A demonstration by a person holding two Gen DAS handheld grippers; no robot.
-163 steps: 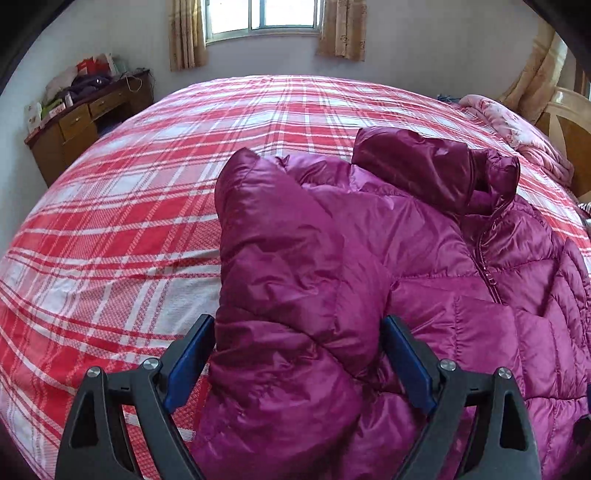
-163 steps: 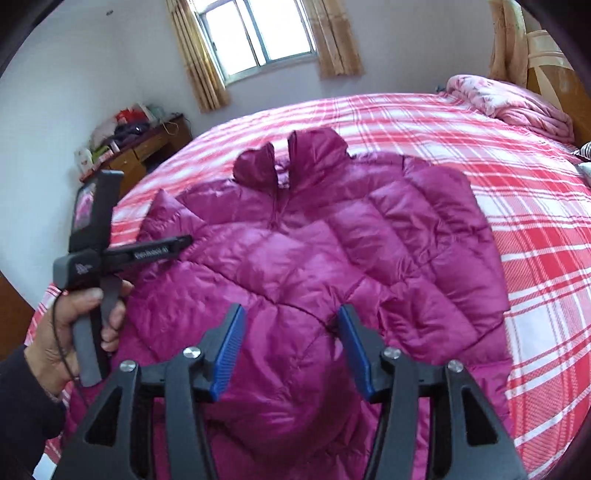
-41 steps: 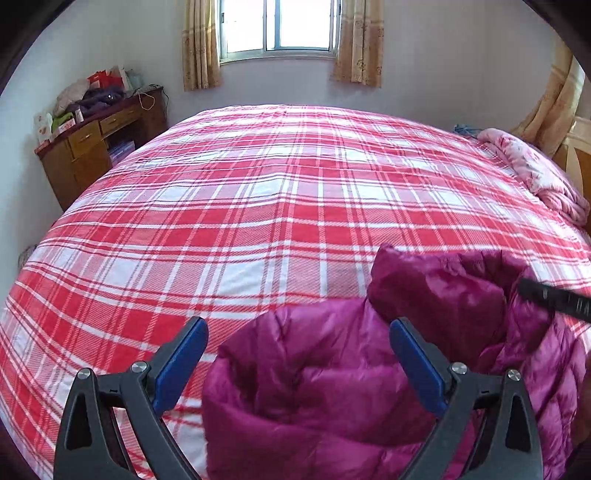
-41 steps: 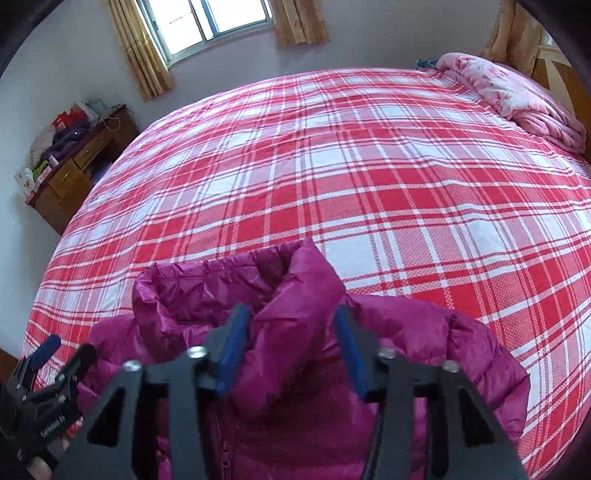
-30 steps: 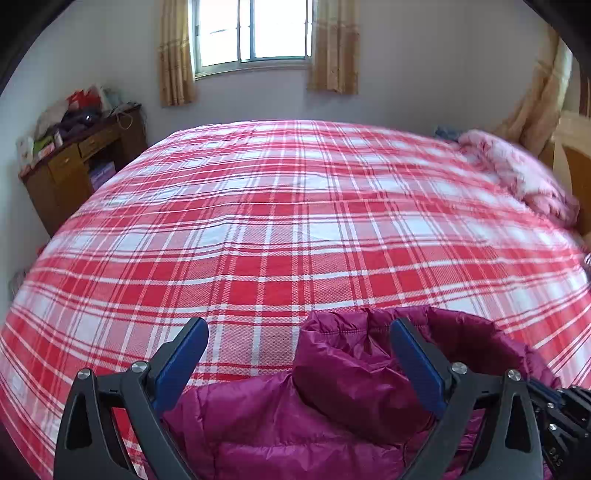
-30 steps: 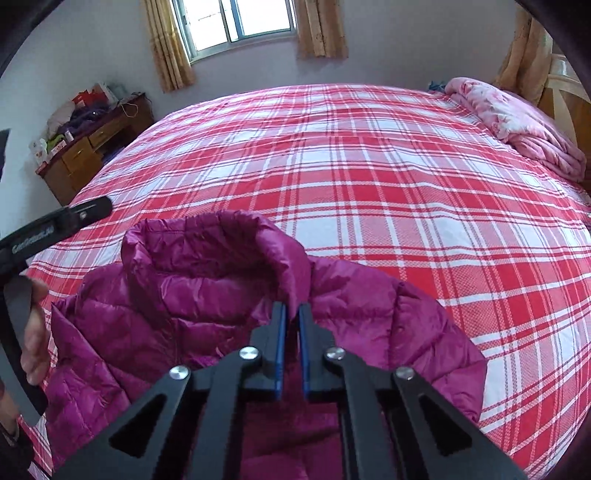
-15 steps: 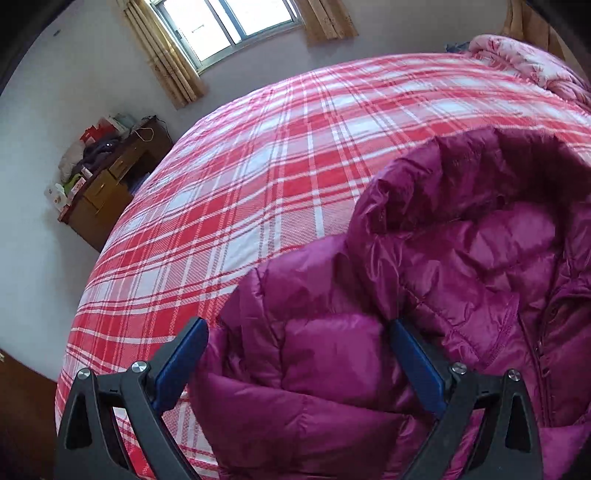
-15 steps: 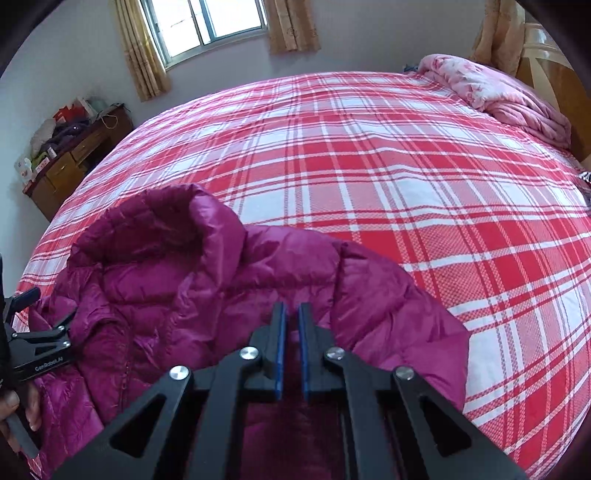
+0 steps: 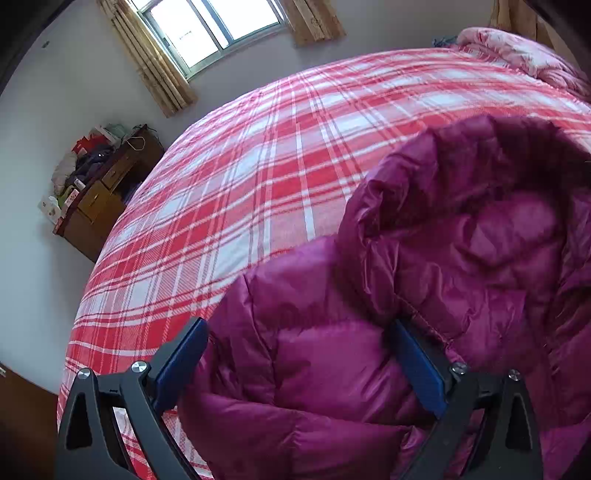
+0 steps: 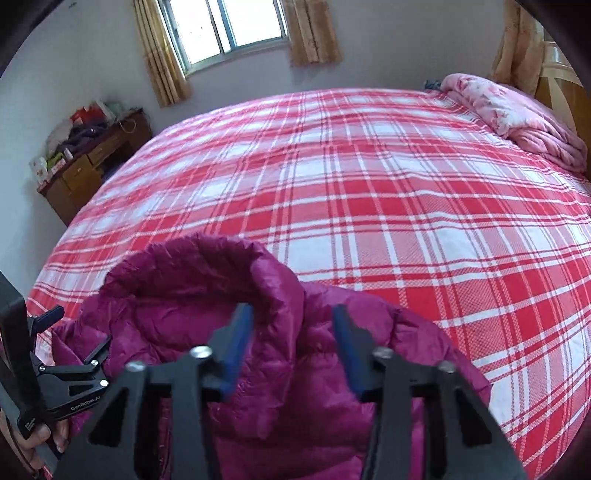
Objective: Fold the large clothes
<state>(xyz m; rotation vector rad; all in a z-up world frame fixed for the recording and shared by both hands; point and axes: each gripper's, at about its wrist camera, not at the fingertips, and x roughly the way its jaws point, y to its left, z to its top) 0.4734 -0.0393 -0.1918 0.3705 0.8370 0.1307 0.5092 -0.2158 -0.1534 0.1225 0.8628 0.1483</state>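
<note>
**Jacket lay on the near edge of the bed, both claws spread**

A purple padded jacket (image 10: 295,369) lay on the near side of a bed covered with a red and white checked sheet (image 10: 369,192). Its collar (image 10: 192,266) stood up in a curved ridge toward the far side.

The right claw (image 10: 291,347) had just been opening. In its own view its blue pads (image 10: 236,350) stood apart, one on either side of the raised collar fold, with fabric between them but not pinched.

The left claw (image 9: 299,365) was spread wide over the jacket's left shoulder, its pads (image 9: 181,362) set on both sides of a puffed panel and gripping nothing. In the right view it showed at the near left edge, held in a hand (image 10: 40,439).

A rumpled pink quilt (image 10: 517,114) lay at the far right of the bed. A wooden desk (image 10: 85,170) piled with clutter stood against the left wall, below a curtained window (image 10: 236,29).
</note>
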